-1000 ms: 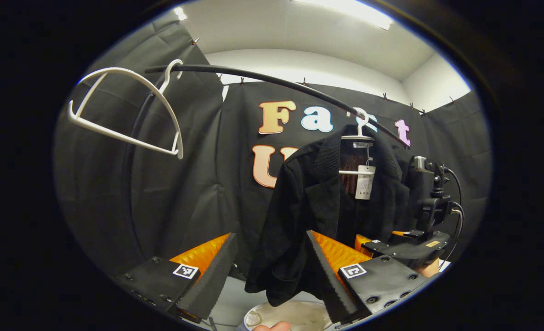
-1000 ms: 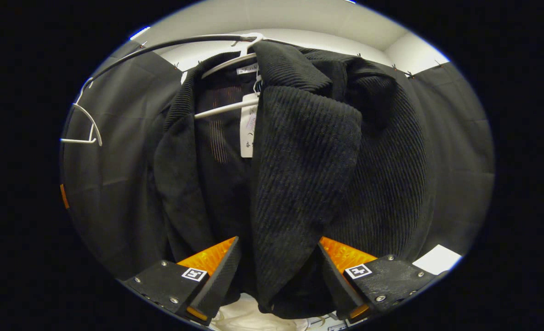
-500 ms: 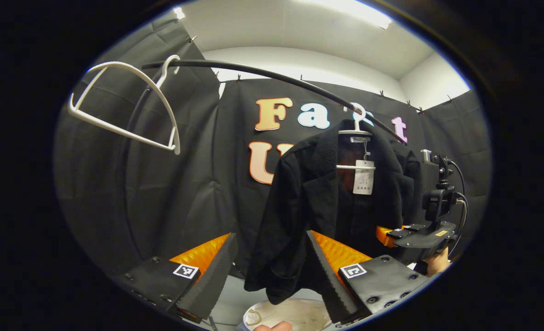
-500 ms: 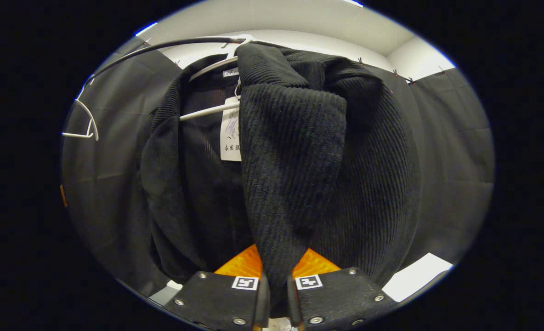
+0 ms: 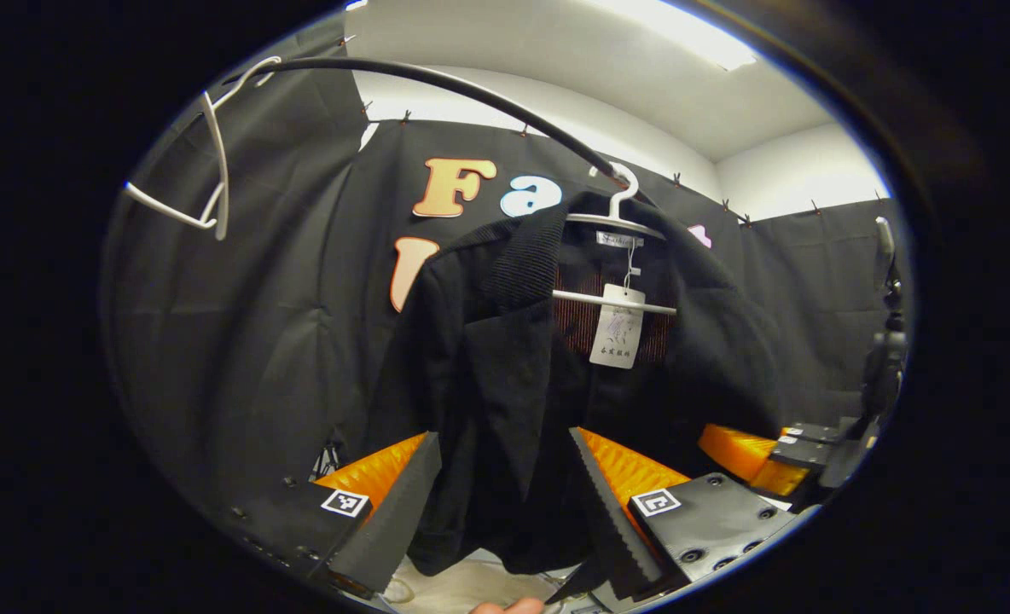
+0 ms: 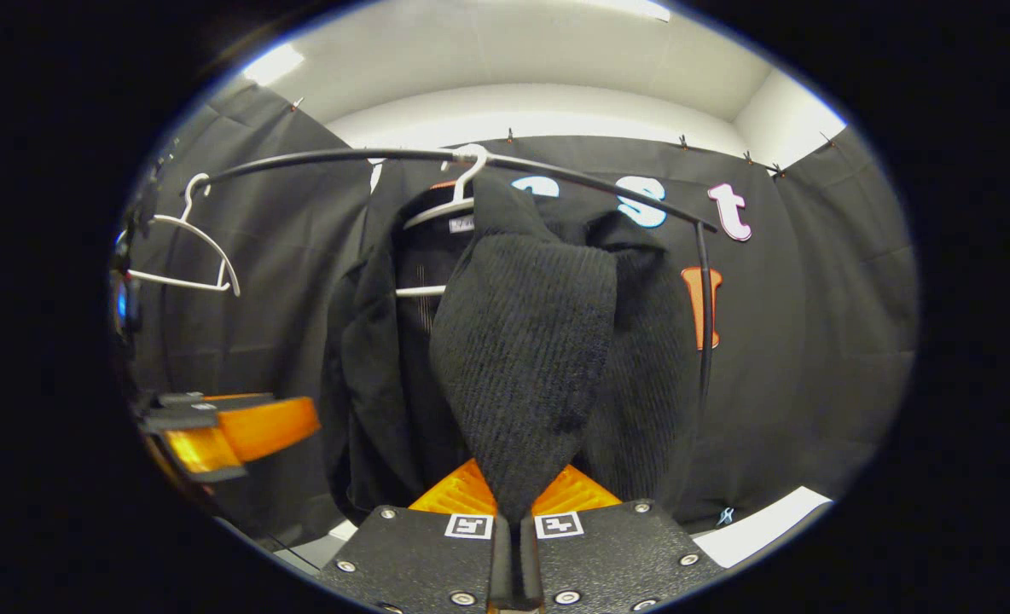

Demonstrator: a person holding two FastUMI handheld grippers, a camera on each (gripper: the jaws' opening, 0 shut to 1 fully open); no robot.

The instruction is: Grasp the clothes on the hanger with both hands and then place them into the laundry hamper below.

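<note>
Jacket (image 6: 522, 358) hangs on its hanger (image 6: 458, 192); right gripper (image 6: 515, 533) pinches its front edge, left gripper (image 5: 505, 503) gapes around the other edge. Left pinch, unhooking and hamper drop remain.

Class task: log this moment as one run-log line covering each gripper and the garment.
right gripper: shut on black jacket | left gripper: open, fingers either side of jacket front | jacket: on white hanger | hamper: not yet loaded
</note>
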